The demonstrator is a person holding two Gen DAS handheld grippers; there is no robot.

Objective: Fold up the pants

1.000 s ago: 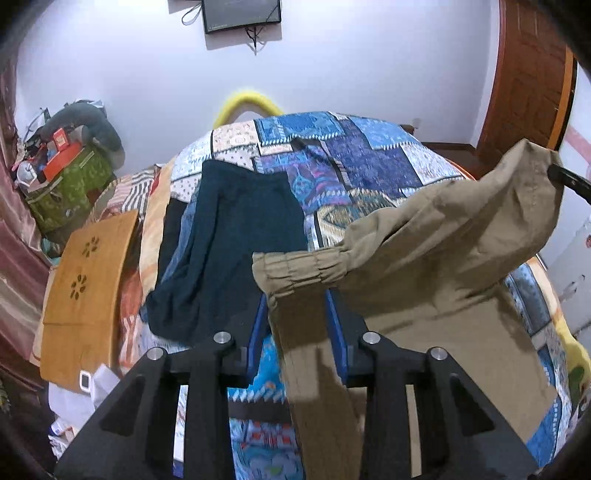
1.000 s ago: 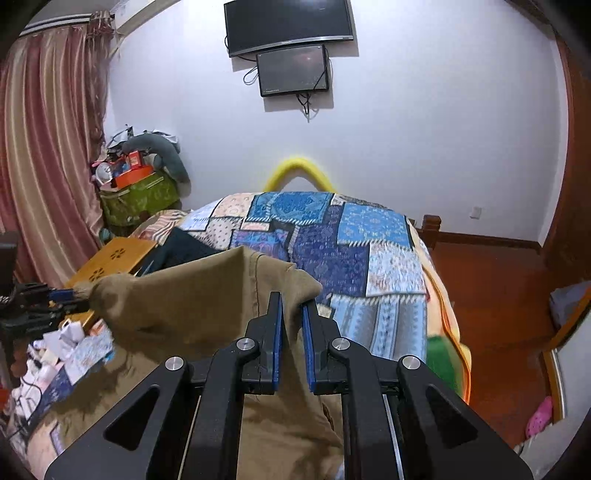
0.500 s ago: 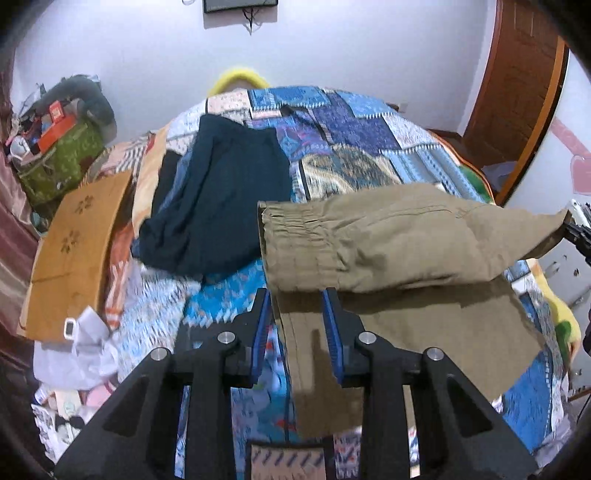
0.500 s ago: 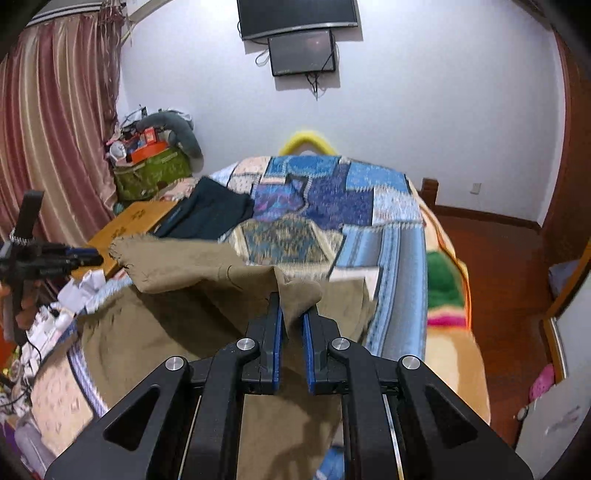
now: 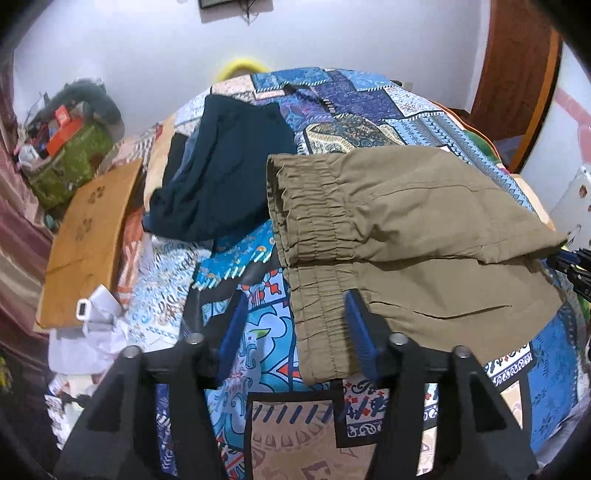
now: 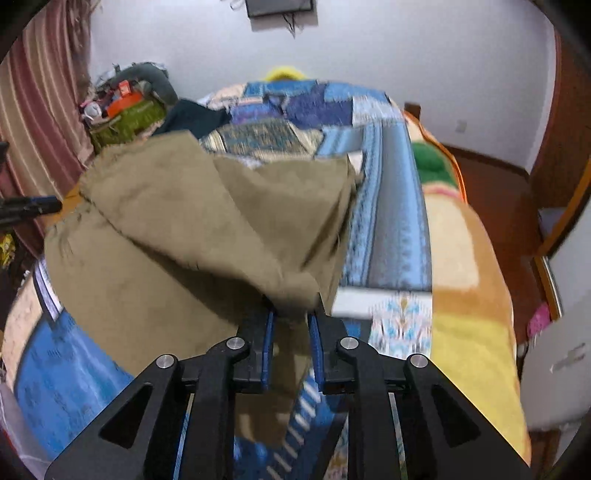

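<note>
Home bedroom: big bed w/ blue patchwork quilt (image 5: pixel 369 110) fills the middle, dark wall-mounted TV screen (image 6: pixel 279 7) on far white wall, striped pink-red curtain (image 6: pixel 40 96) at left, brown wooden door (image 5: pixel 517 74) far right, cluttered green bag (image 5: pixel 70 158) left.

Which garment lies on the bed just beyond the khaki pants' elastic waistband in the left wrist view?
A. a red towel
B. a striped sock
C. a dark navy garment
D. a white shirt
C: a dark navy garment lies spread on the patchwork bedspread past the waistband of the khaki pants.
</note>
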